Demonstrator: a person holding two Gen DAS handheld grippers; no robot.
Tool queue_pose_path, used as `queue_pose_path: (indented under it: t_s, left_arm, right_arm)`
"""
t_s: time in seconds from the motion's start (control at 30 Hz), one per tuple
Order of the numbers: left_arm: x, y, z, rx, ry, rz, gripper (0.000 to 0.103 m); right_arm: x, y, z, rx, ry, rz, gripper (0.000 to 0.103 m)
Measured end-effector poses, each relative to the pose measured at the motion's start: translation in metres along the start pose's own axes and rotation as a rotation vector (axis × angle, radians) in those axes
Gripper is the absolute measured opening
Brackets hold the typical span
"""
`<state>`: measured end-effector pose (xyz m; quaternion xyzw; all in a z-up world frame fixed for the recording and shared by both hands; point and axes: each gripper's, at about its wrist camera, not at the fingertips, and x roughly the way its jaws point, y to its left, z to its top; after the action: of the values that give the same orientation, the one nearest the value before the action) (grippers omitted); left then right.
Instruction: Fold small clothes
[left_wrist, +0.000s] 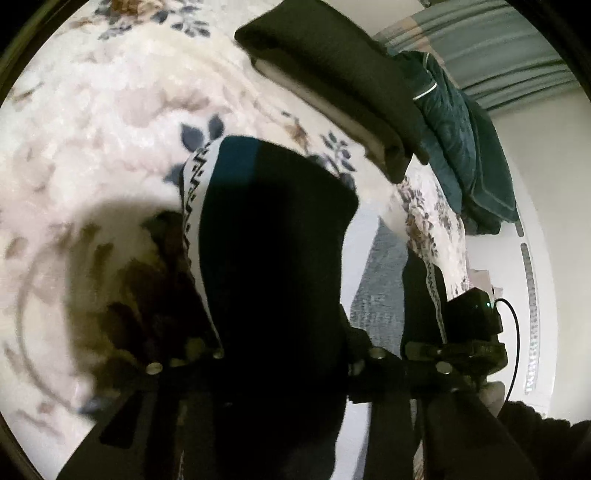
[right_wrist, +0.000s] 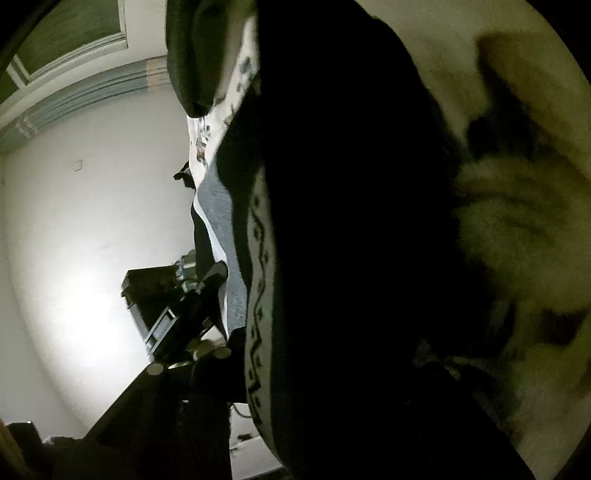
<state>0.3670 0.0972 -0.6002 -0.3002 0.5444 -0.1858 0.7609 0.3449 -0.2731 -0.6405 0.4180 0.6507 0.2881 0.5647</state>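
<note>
From the left wrist camera, a dark garment (left_wrist: 273, 236) with a white zigzag-patterned band (left_wrist: 194, 192) along its edge hangs right in front of the lens and covers the middle of the picture. It rises from the left gripper (left_wrist: 280, 354), whose fingers are buried under the cloth, so how wide they stand cannot be told, though the fabric seems to be caught there. Behind lies a pale floral blanket (left_wrist: 103, 110). On it, towards the top, sits a stack of folded dark clothes (left_wrist: 332, 74), and just beside that a crumpled teal garment (left_wrist: 465, 147) (it has a thin light piping). At the right edge the other device, the right gripper (left_wrist: 469, 332), appears with a second stretch of the patterned band running down to it; its fingertips are hidden by its own body and the cloth.

From the right wrist camera, the same dark garment (right_wrist: 351, 221) fills most of the frame, very near and almost black, with the zigzag band (right_wrist: 262, 295) running down its left side. The right gripper's fingers cannot be made out behind it, so their opening is unclear. To the left, against a white wall (right_wrist: 74, 221), the left gripper (right_wrist: 184, 314) shows as a dark shape next to the garment's edge. The floral blanket (right_wrist: 517, 221) is blurred on the right
</note>
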Motion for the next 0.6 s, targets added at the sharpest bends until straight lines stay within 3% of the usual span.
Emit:
queue_pose_path:
  t_s: [0.17, 0.3, 0.47, 0.6]
  left_arm:
    - [-0.016, -0.016, 0.009, -0.003, -0.009, 0.014, 0.024]
    - [-0.03, -0.032, 0.034, 0.011, -0.019, 0.005, 0.022]
    - [-0.036, -0.063, 0.095, 0.05, -0.041, 0.003, 0.022]
    - [-0.036, -0.085, 0.16, 0.089, -0.079, -0.012, 0.021]
  right_arm:
    - [-0.01, 0.026, -0.011, -0.011, -0.041, -0.005, 0.027]
    - [-0.022, 0.056, -0.006, -0.032, -0.07, -0.018, 0.027]
    - [-0.047, 0.105, 0.023, -0.061, -0.114, -0.028, 0.027]
    - [-0.061, 0.153, 0.071, -0.103, -0.167, -0.034, 0.027]
